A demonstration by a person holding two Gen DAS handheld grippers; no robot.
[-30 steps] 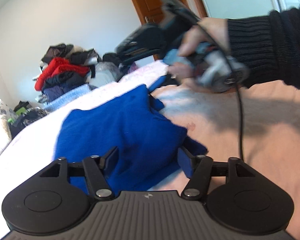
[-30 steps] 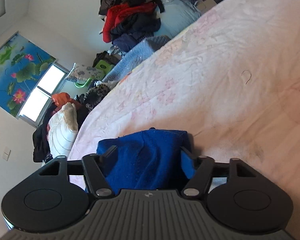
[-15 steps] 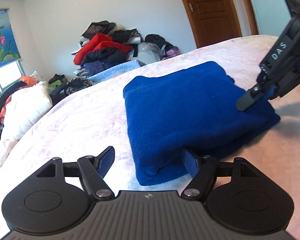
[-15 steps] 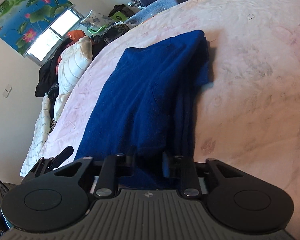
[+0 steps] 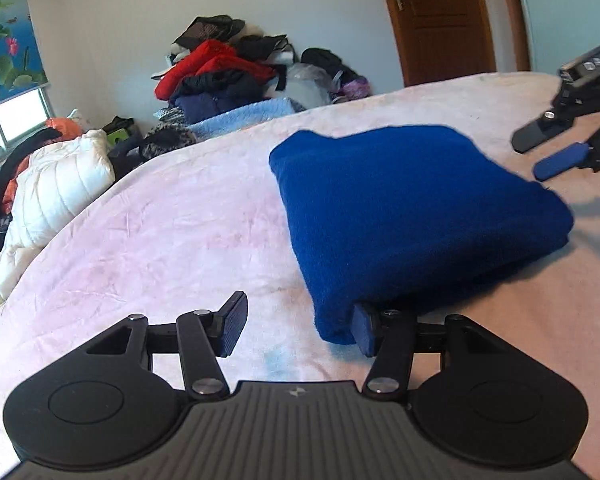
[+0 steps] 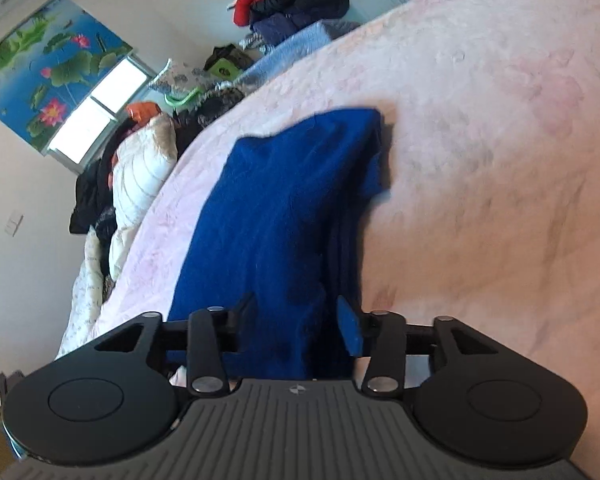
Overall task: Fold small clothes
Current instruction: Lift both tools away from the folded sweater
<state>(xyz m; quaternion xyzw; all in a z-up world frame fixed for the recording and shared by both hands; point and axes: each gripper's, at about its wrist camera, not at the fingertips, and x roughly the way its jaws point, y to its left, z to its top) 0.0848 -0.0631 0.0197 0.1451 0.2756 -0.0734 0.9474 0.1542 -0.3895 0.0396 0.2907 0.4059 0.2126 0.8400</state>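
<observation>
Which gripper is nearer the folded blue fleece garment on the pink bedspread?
Left. The left gripper has one finger against the folded blue fleece garment's near corner. In that view the right gripper hangs open just off the far edge, jaws having just been opening.

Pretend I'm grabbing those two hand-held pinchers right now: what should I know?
Left gripper: open, its jaws have just been closing; the folded blue fleece garment brushes its right finger, nothing pinched.
Right gripper: open, its jaws have just been opening; the garment's near edge lies between the fingers, apparently not pinched.
The garment lies as a compact folded bundle on the pale pink bedspread.
Done: this piece looks folded.
Left: perhaps tidy the edges or set it aside. A heap of mixed clothes sits beyond the bed's far edge; whether it belongs to the job is unclear.
</observation>
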